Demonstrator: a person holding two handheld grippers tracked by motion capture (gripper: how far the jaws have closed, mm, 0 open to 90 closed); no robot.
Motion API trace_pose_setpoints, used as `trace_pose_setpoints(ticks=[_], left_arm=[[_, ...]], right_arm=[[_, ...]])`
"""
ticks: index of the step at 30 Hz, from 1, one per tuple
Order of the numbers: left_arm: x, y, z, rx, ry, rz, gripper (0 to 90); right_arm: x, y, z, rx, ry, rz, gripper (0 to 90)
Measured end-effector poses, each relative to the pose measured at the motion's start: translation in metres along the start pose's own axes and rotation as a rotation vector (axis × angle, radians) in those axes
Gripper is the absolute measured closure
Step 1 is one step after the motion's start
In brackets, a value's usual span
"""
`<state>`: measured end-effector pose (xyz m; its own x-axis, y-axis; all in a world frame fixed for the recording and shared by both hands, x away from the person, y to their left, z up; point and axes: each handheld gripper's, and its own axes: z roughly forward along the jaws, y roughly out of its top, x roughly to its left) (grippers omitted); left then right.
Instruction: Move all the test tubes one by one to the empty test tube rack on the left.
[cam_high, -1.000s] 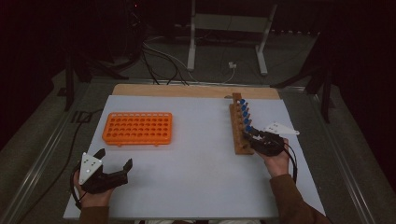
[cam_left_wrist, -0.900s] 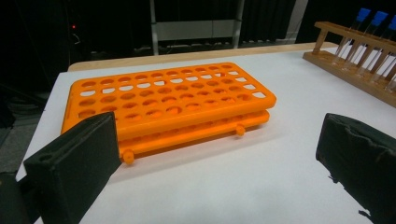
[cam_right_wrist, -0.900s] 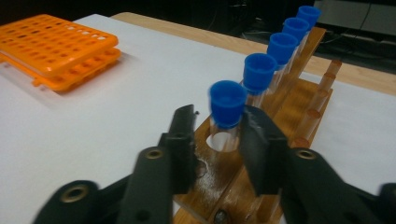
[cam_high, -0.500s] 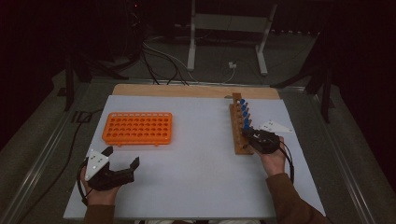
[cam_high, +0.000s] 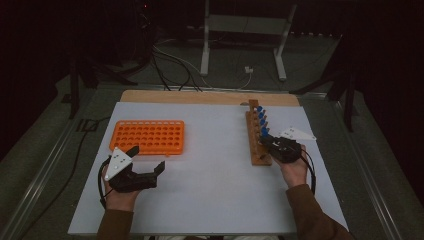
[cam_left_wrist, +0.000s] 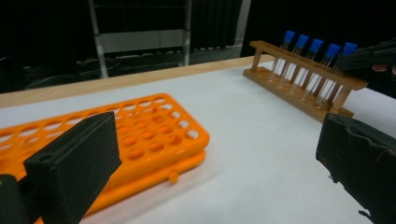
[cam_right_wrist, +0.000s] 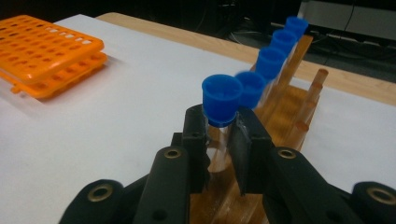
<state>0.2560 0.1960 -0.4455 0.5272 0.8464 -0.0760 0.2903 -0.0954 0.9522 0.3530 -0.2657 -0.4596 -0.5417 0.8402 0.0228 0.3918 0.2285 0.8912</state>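
Overhead, the high view shows a white table (cam_high: 210, 190) with an orange tube rack (cam_high: 148, 137) lying flat on its left half and a wooden tube rack (cam_high: 258, 136) standing along the right half, holding blue-capped tubes in a row. The left gripper (cam_high: 146, 161) rests near the table's front-left edge, just in front of the orange tube rack, with its jaws spread apart and nothing between them. The right gripper (cam_high: 266, 141) sits at the near end of the wooden tube rack, against the row of tubes. A metal stand (cam_high: 243, 30) and loose cables (cam_high: 175, 67) lie on the floor beyond the table.

Next, the left gripper view looks between its 2 wide-open black jaws across the orange tube rack (cam_left_wrist: 140, 140), whose holes are empty, toward the wooden tube rack (cam_left_wrist: 303, 84), where 5 blue caps stand in line. The right gripper (cam_left_wrist: 366, 56) reaches in at the nearest cap.

Finally, the right gripper view shows its jaws closed around the clear body of the nearest tube (cam_right_wrist: 220, 105), just under its blue cap, with the tube upright in the wooden tube rack (cam_right_wrist: 285, 107). 4 more blue caps run away behind it.
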Motion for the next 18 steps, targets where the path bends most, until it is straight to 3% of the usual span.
trace_pose_setpoints(ticks=[8,14,18], left_arm=[[-0.006,0.014,0.029,0.013,-0.028,0.065,0.4],[-0.009,0.024,0.042,-0.001,-0.041,0.078,0.4],[-0.014,0.034,0.053,0.023,-0.058,0.069,0.4]], right_arm=[[0.003,0.015,-0.009,-0.019,0.008,-0.023,77.3],[0.004,0.025,-0.016,-0.033,0.008,-0.034,77.3],[0.003,0.035,-0.022,-0.048,0.013,-0.040,77.3]])
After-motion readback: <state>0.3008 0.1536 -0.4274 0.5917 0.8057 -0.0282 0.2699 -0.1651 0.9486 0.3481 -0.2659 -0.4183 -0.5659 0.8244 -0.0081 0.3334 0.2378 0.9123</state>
